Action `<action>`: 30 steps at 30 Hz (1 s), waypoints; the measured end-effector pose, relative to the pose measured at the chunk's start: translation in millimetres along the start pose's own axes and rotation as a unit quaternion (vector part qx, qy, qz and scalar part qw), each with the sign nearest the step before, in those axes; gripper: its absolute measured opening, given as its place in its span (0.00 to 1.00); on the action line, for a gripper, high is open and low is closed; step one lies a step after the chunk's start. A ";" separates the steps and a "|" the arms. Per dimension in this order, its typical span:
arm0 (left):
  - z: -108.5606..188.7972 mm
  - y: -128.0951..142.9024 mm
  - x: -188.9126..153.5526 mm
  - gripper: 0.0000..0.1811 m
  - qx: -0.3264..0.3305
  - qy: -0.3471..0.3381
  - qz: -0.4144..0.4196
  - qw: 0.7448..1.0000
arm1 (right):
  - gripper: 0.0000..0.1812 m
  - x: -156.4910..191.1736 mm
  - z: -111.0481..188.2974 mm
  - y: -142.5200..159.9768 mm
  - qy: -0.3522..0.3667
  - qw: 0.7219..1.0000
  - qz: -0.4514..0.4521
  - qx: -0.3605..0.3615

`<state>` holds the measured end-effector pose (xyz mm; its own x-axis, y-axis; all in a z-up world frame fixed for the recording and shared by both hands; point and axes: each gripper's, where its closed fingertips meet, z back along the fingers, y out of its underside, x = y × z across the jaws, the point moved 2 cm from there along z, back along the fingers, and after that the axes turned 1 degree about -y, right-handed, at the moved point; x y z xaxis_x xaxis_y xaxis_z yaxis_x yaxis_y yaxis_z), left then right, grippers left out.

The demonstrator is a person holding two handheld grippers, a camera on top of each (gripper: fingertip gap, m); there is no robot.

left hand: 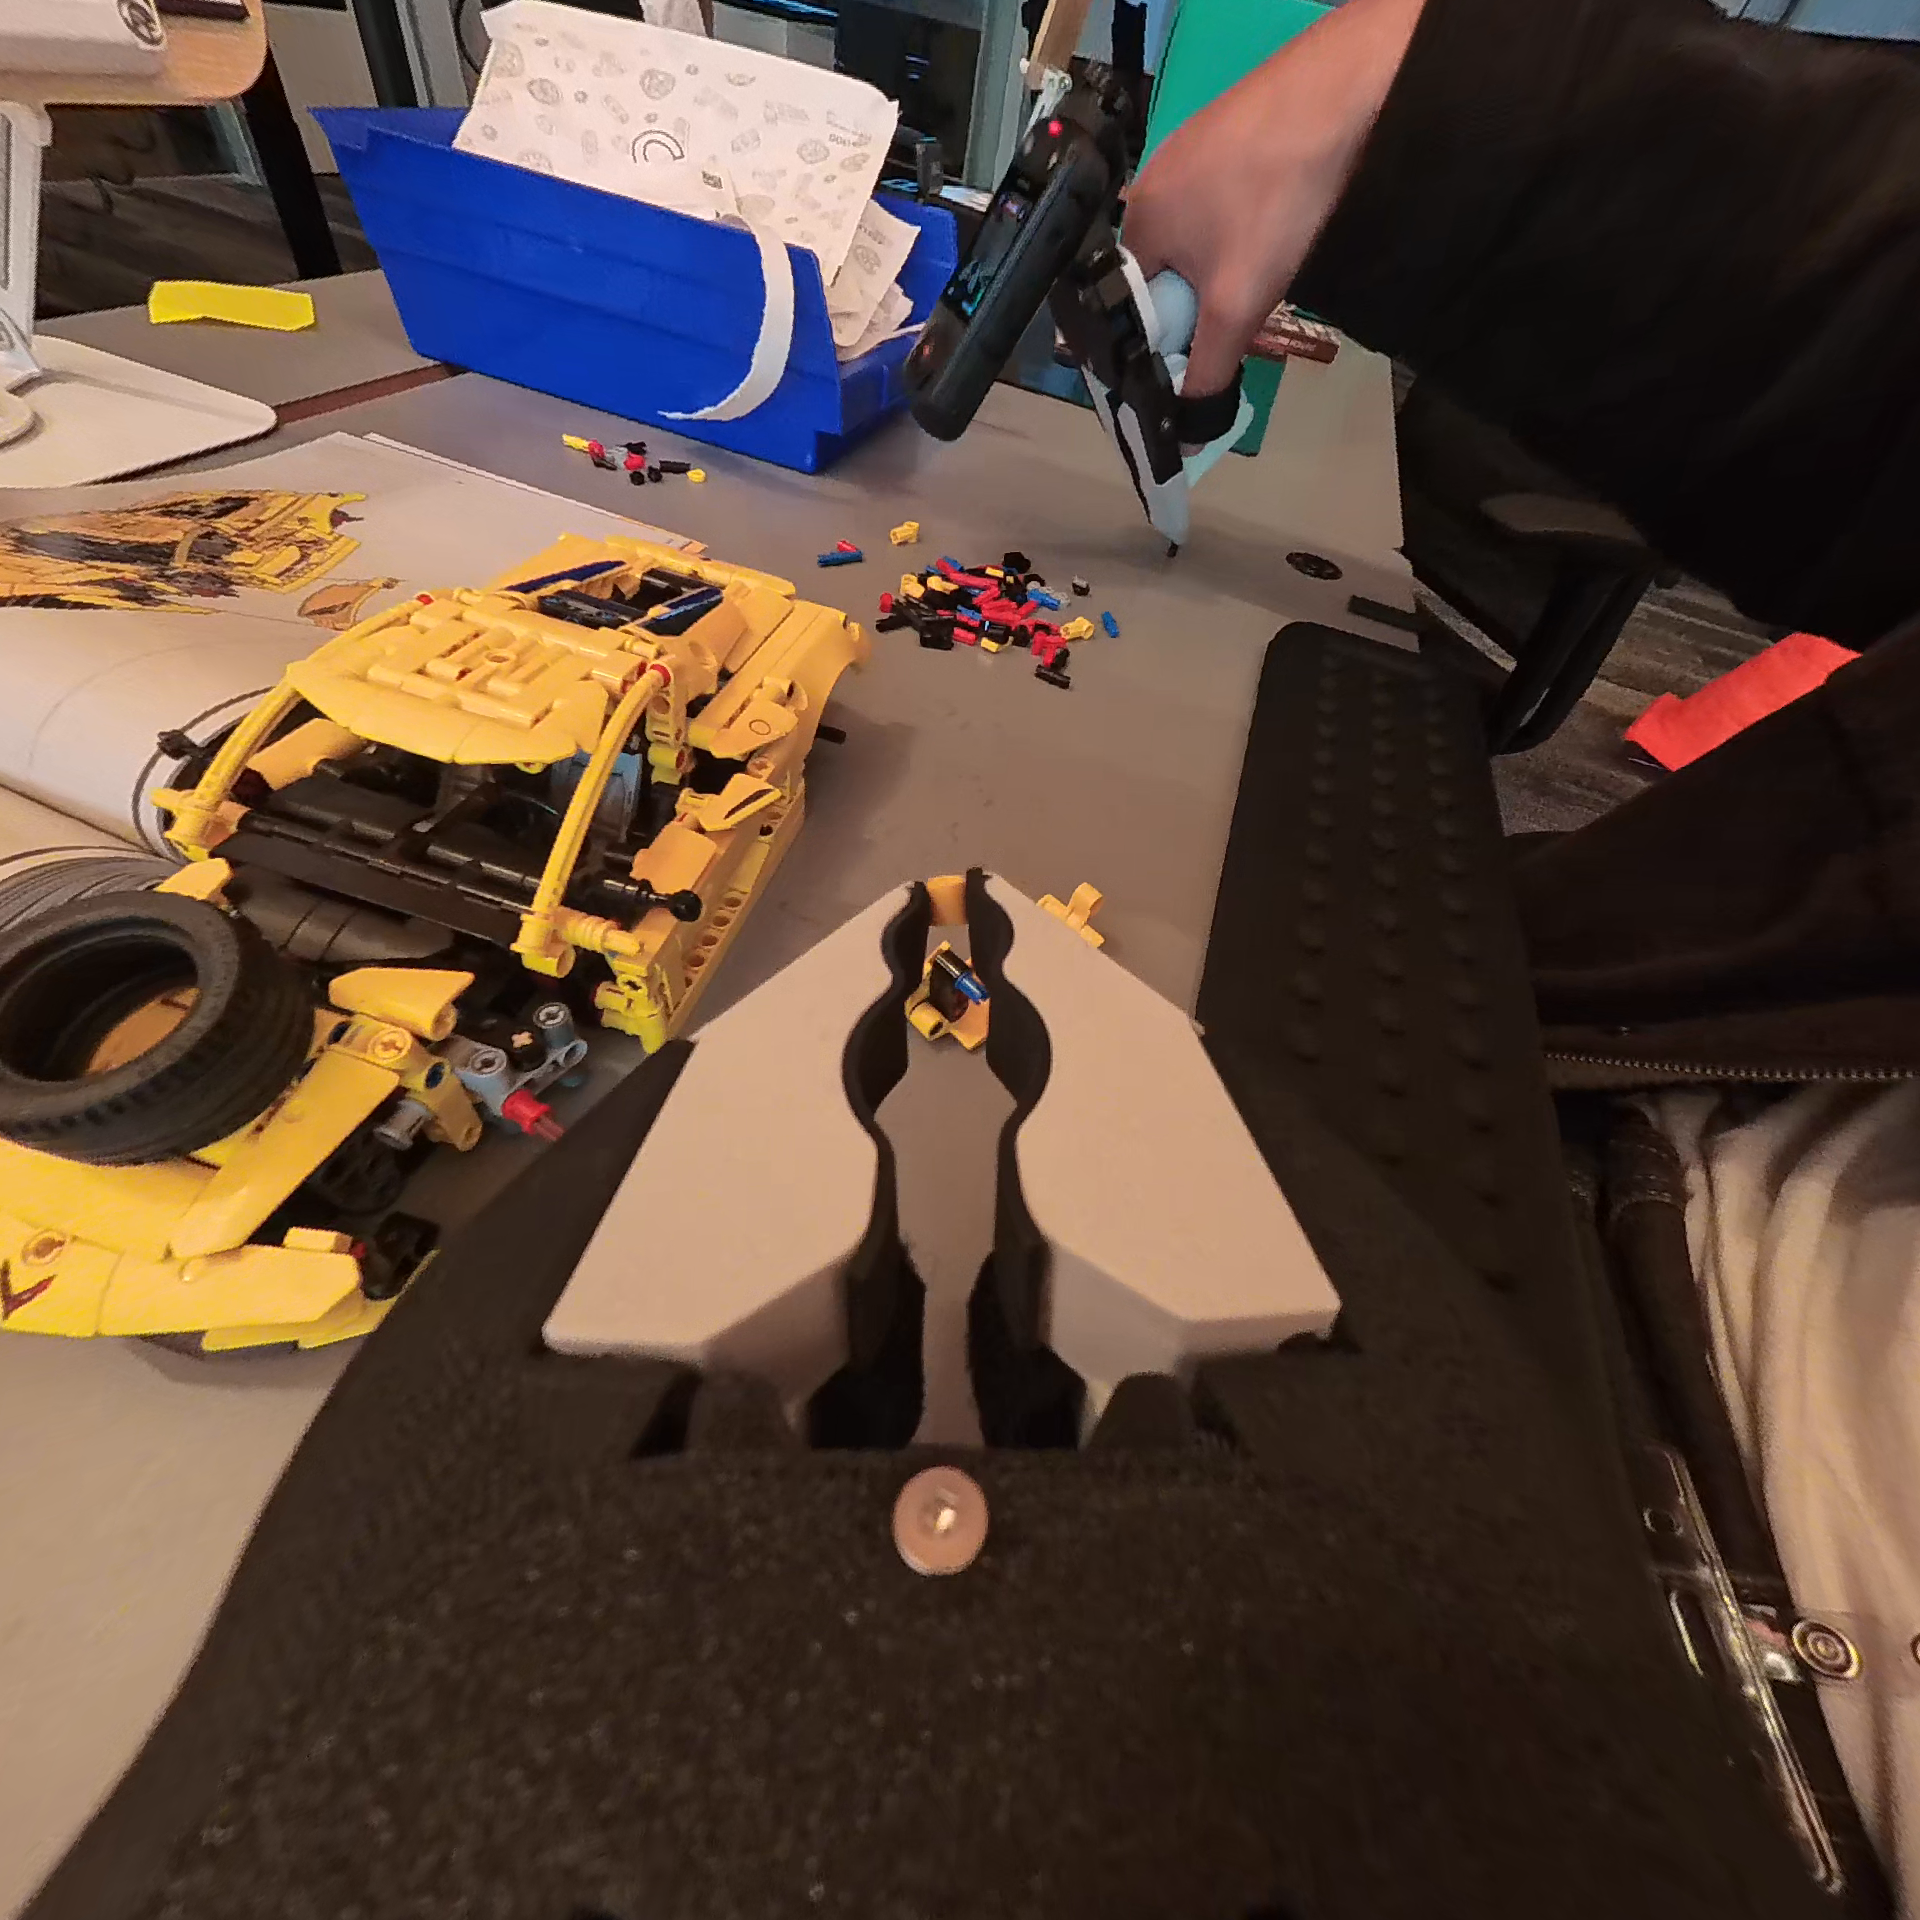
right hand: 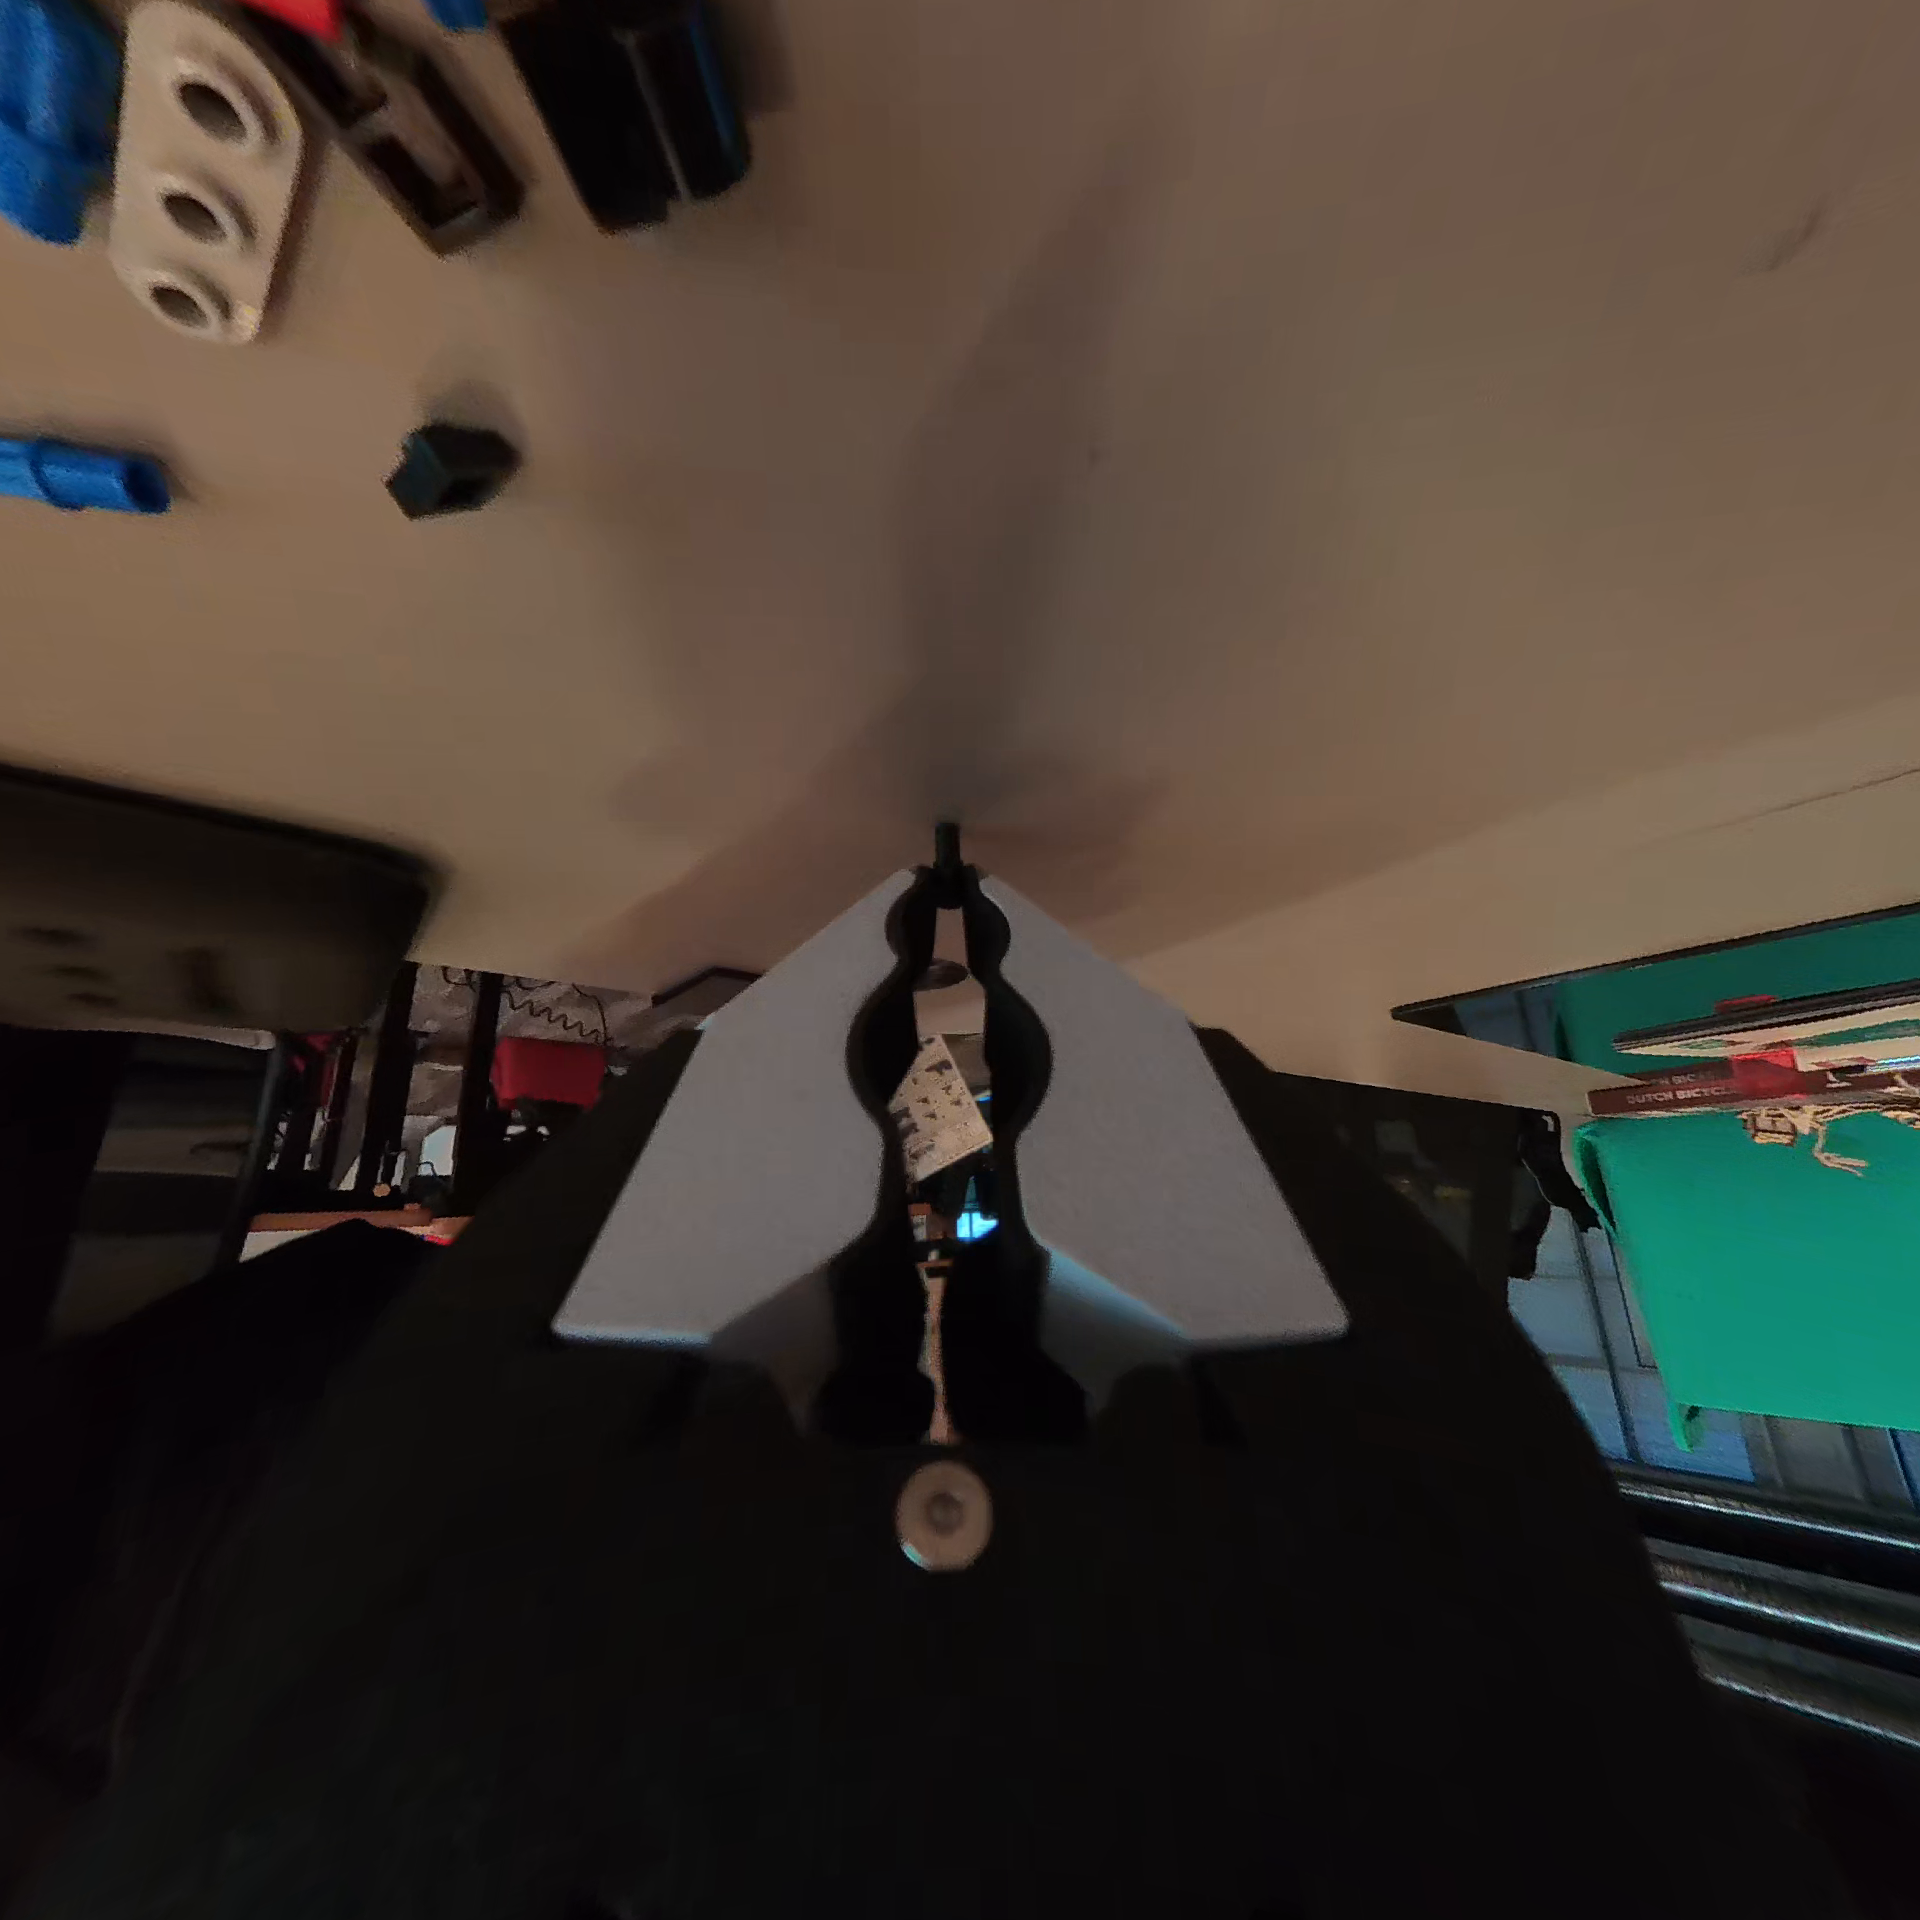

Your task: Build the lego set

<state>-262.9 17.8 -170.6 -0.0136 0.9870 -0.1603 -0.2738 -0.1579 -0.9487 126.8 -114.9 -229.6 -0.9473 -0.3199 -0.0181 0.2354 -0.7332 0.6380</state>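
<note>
Fingers of right gripper pinch a tiny black pin against the counter, left gripper nips a yellow piece; both light, rigid, slippery, best gripped mid-body.

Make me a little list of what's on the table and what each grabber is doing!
car: yellow lego car, partly built, left on the table
tyre: black tyre leaning on the car's front
loose bits: pile of small pieces behind the car
bin: blue bin with papers, at the back
left gripper: shut on a small yellow piece
right gripper: shut on a tiny black pin, touching the table
</note>
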 end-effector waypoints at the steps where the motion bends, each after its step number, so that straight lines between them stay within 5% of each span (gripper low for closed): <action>1: 0.0 0.0 -0.1 0.04 0.000 0.000 -0.001 1.000 | 0.02 0.0 0.2 -0.4 0.001 1.000 0.003 0.001; 30: 0.2 -0.2 0.9 0.04 0.000 -0.009 -0.008 1.000 | 0.05 -0.2 2.0 0.2 0.014 0.999 0.019 -0.022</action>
<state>-263.1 18.8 -170.5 -0.0273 0.9898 -0.1397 -0.2737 -0.1418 -0.9513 126.6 -113.8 -227.9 -0.9309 -0.3649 -0.0170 0.2813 -0.7457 0.6040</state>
